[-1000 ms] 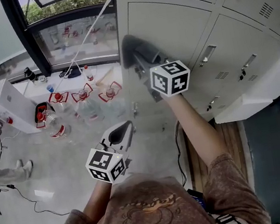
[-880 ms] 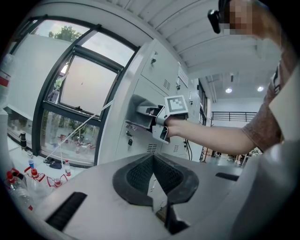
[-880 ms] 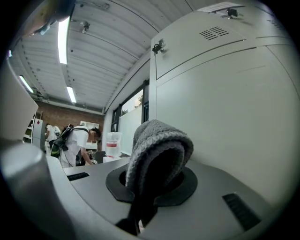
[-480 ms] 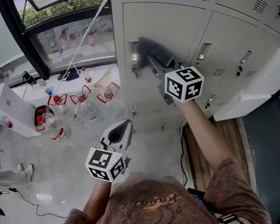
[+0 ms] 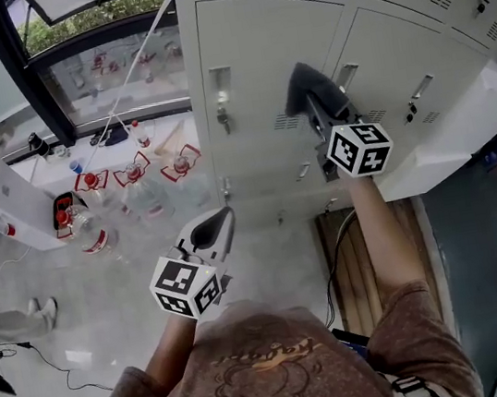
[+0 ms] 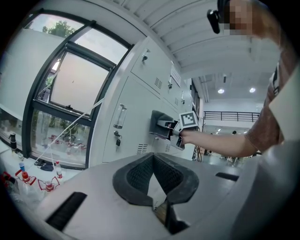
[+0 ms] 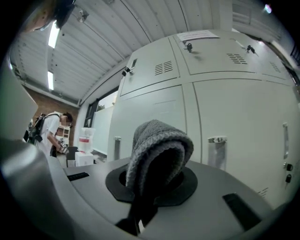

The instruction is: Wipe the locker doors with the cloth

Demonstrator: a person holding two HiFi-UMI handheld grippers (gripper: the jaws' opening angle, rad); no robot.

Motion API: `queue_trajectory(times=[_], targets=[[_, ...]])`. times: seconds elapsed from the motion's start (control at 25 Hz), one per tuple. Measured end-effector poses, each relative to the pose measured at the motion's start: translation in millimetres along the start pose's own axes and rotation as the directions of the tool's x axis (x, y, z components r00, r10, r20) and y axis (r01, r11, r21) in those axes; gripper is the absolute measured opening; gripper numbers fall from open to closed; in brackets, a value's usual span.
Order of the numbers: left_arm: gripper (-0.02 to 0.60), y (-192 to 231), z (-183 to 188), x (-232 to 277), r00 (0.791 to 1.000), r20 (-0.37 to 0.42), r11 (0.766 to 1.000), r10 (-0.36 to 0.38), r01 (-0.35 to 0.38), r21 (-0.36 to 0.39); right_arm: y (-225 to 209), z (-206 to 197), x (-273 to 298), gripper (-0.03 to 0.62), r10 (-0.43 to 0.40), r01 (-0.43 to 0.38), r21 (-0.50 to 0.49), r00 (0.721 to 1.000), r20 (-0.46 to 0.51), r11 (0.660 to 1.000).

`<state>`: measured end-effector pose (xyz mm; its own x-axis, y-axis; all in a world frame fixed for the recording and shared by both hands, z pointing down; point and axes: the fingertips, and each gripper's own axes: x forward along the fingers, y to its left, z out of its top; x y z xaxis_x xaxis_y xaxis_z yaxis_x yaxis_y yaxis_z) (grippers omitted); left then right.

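Note:
The grey cloth (image 5: 309,88) is folded in my right gripper (image 5: 319,109), which is shut on it. It presses against the pale locker door (image 5: 253,52), by the seam with the neighbouring door and just left of that door's handle (image 5: 346,75). In the right gripper view the cloth (image 7: 158,150) bulges over the jaws and hides the fingertips of the right gripper (image 7: 156,180). My left gripper (image 5: 218,221) hangs lower, away from the lockers, shut and empty. In its own view the left gripper (image 6: 153,160) points at the lockers, with the cloth (image 6: 157,123) on the door.
A handle and key lock (image 5: 220,90) sit left of the cloth. Several water bottles (image 5: 135,187) and a white box (image 5: 5,199) stand on the floor at left. A white ledge (image 5: 440,167) juts out at right. A person (image 7: 47,131) stands far left.
My right gripper has swept the cloth to the right across the locker door, from its left edge to the seam with the neighbouring door. The left gripper has stayed put.

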<state>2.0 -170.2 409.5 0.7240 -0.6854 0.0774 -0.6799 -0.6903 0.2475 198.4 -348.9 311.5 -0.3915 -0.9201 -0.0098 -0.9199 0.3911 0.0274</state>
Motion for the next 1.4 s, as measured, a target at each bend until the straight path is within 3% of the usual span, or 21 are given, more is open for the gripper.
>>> queue_trajectory(times=[0.52,0.88,1.4], targets=[[-0.002,0.1,0.8,0.3,1.0,-0.004,1.0,-0.001,0.001,0.016,-100.3,-33.2,-47.2,0.037,-0.204,0.204,-0.015,0.977,-0.062,0.979],[-0.002,9.9,2.5,-4.5,1.0,-0.001,1.0,0.026,-0.026,0.016,-120.0,-53.3,-29.0,0.037,-0.239,0.24,-0.005,0.966,-0.094,0.971],[-0.002,20.3,-0.9,-10.5,0.998,-0.008,0.998,0.062,-0.062,0.008,-104.4,-61.8,8.8,0.037,-0.229,0.231,0.015,0.97,-0.086,0.973]])
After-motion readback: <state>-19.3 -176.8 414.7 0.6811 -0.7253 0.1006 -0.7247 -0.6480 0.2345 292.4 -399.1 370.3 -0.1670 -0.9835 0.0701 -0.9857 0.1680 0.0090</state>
